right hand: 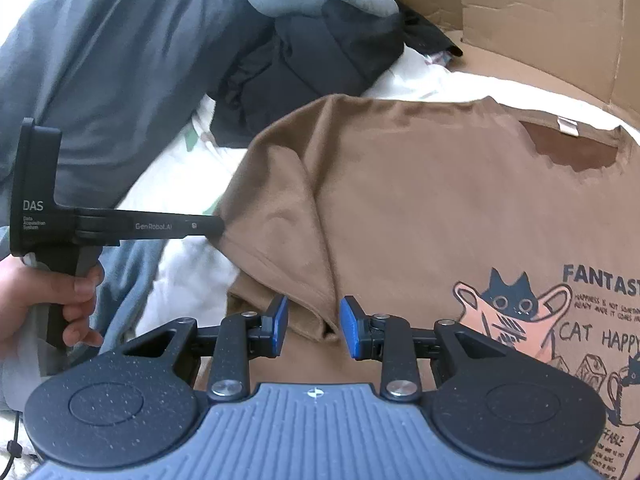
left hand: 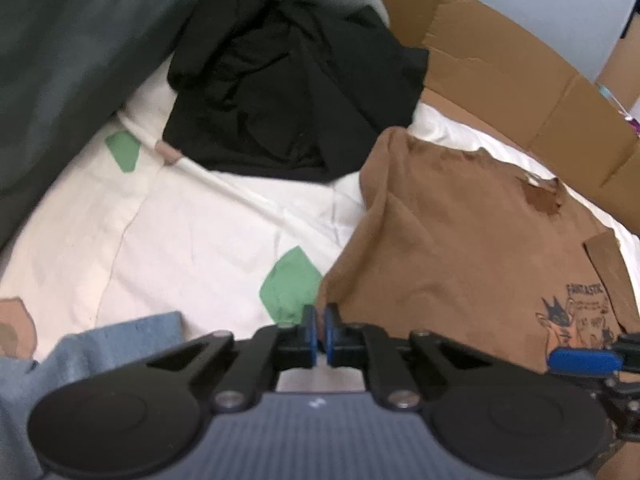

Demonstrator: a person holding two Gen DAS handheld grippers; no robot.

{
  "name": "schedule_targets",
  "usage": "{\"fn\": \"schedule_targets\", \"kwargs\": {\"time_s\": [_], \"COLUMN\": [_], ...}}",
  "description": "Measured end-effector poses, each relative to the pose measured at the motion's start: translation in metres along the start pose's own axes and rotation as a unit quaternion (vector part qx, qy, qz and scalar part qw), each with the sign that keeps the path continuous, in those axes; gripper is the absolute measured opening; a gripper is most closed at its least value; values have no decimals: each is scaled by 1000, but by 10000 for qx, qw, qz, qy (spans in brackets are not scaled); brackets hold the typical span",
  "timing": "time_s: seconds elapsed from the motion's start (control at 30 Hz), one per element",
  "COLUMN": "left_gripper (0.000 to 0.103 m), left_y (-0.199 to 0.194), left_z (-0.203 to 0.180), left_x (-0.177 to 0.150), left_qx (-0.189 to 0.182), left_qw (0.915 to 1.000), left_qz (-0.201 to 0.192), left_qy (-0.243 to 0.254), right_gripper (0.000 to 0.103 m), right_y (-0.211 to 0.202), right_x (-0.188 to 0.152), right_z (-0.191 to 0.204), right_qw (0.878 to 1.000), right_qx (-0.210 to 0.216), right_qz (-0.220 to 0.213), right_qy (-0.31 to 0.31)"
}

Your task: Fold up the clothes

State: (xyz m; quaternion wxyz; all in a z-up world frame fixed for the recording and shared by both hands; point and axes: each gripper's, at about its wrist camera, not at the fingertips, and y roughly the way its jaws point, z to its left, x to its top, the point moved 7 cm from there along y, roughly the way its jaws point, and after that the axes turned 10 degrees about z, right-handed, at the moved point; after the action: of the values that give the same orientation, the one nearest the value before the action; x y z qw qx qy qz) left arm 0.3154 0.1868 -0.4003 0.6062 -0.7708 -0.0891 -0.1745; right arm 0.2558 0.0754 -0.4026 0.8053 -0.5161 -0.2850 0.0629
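Spread over a white bedsheet with green patches: a brown cotton T-shirt with a cat print, front up, neckline toward the far cardboard wall, body flat and not yet folded. Only the near sleeve drawn up into a ridge — judged the very start of the first fold, with sides and length all left to do. Behind it a crumpled black garment, still in a heap and apparently waiting its turn, with a grey-green padded cover rising at the left.

Open room: bare sheet to the left of the shirt, enough to swing the sleeve; cardboard close along the far edge, little slack there.

Left hand-held gripper clenched, seen from the right wrist pinching the sleeve's outer edge. Right hand-held gripper released, pads apart astride the sleeve hem, not pressing it.
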Motion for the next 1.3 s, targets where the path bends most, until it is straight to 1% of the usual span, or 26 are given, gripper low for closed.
{"fn": "schedule_targets", "kwargs": {"time_s": [0.1,0.3,0.33,0.37,0.4,0.47,0.6,0.67,0.8,0.93,0.97,1.0,1.03,1.07,1.13,1.17,1.2,1.3], "left_gripper": [4,4,4,4,4,4,4,4,4,4,4,4,4,5,6,11,13,16], "left_y": [-13,-37,-41,-44,-47,-52,-55,-54,-49,-49,-50,-50,-50,-50,-49,-48,-48,-45], "left_z": [-7,-35,-41,-46,-53,-64,-84,-90,-99,-111,-114,-118,-121,-123,-126,-127,-126,-124], "left_x": [8,27,30,33,37,41,47,48,51,55,56,57,59,60,64,66,68,74], "left_qx": [-94,-422,-465,-519,-595,-719,-920,-1010,-1198,-1284,-1284,-1316,-1326,-1291,-1221,-1177,-1123,-1031], "left_qw": [9999,9989,9986,9983,9977,9966,9945,9936,9920,9907,9904,9897,9894,9897,9902,9905,9911,9915], "left_qz": [-62,-147,-157,-162,-161,-149,-103,-66,18,-4,-31,-41,-37,-35,-30,-30,-35,-52], "left_qy": [-37,148,179,221,275,363,497,494,404,455,514,564,592,621,679,705,721,789], "right_gripper": [31,31,33,41,44,45,46,48,53,53,52,49,35,18,7,7,6,5], "right_y": [-1,-3,-4,-5,-7,-9,-11,-10,-12,-10,-10,-9,-8,-8,-7,-8,-9,-8], "right_x": [2,10,12,15,18,23,35,42,56,68,70,72,74,75,76,75,75,73], "right_z": [4,20,22,23,24,27,30,27,19,12,10,8,6,3,-3,-6,-8,-15], "right_qw": [9999,9995,9994,9992,9990,9985,9973,9968,9954,9940,9935,9929,9922,9923,9927,9925,9924,9929], "right_qx": [36,189,214,240,249,279,304,285,206,46,8,-30,-69,-78,-89,-78,-62,-43], "right_qz": [-96,-189,-222,-256,-334,-452,-650,-729,-929,-1082,-1128,-1175,-1221,-1216,-1192,-1215,-1219,-1185], "right_qy": [14,-161,-165,-165,-144,-131,-153,-129,-51,-124,-157,-190,-222,-214,-187,-151,-125,-49]}}
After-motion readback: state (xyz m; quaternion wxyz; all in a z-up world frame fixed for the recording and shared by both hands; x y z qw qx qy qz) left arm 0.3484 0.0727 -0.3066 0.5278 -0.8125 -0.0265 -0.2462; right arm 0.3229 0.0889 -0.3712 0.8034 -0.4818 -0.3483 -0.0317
